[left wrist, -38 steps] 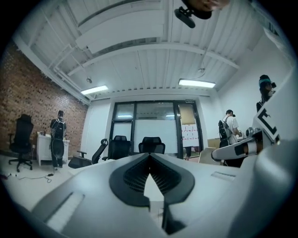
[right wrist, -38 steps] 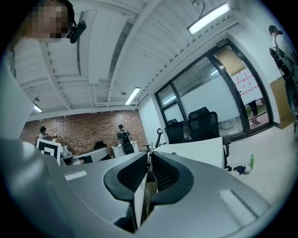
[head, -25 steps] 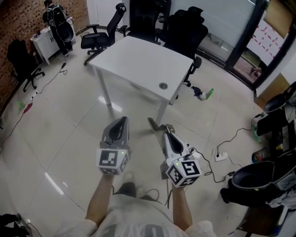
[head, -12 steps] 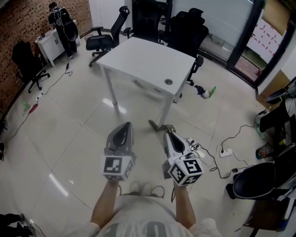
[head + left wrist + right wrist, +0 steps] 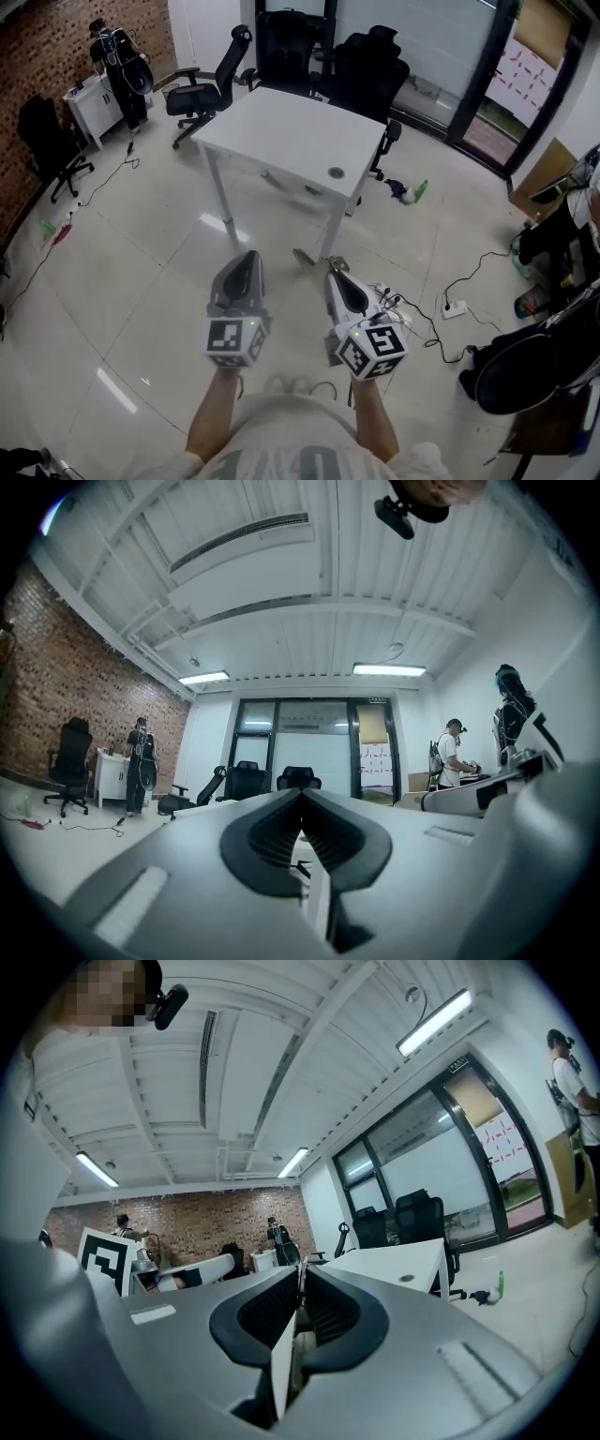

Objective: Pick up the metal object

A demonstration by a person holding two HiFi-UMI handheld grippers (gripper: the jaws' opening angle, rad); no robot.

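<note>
**Metal object clamped in your right jaws, carried over open floor**

Since a second ago you have shifted your footing and the floor beneath has slid a little; the two grippers have sunk slightly in the head view; the grip itself has not changed. Your right gripper (image 5: 334, 273) has its jaws drawn almost together on the metal object (image 5: 307, 257), a thin flat piece pinched edge-on between the pads. Your left gripper (image 5: 251, 256) has its jaws closed on each other with nothing between them; it hangs beside the right one and takes no part in the hold.

What could go wrong, as I judge it: the piece is thin and only one end sits between the pads, so a small easing of your squeeze could let it pivot or slip out; there is nothing below the jaws but the tiled floor (image 5: 141, 281), so it would drop the whole way. The free end is also a snag risk; a swing toward your left gripper or toward the white table (image 5: 281, 131) ahead could knock it and lever it out of the pads.

The object runs from between the right jaws out past their tips, forward and off to the left side, ending just ahead of the left jaws' tips but apart from them; the table stands well beyond both.
</note>
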